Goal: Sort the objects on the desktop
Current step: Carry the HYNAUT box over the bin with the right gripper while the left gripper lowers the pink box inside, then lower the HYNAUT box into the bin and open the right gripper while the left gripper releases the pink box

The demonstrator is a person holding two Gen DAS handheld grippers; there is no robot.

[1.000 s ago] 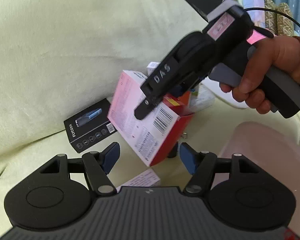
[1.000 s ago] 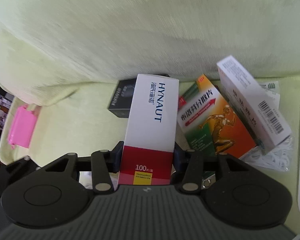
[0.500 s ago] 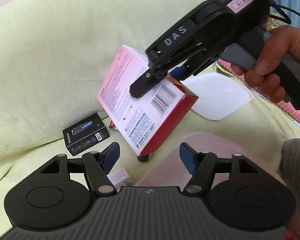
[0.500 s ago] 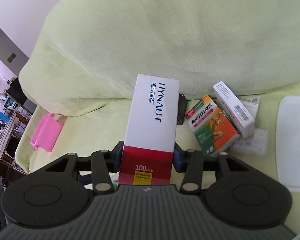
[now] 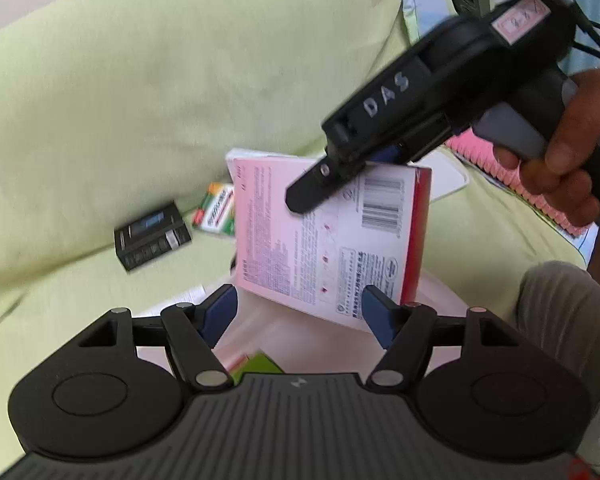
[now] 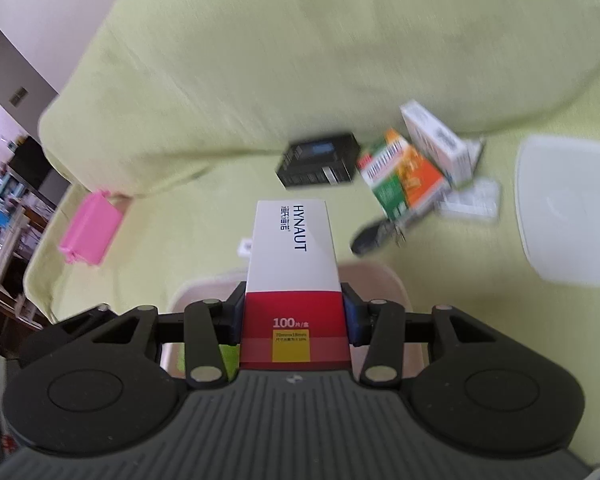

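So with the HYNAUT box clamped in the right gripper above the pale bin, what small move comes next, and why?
Probably lower the right gripper a little and open it. It is shut on the HYNAUT box, which hangs over the pale pink bin where a green item already lies. The left gripper is open and holds nothing.

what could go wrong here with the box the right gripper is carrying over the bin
The HYNAUT box is clamped only at its red end by the right gripper, so it could pivot or slip. The left gripper hangs open just under it over the pale bin; they could collide.
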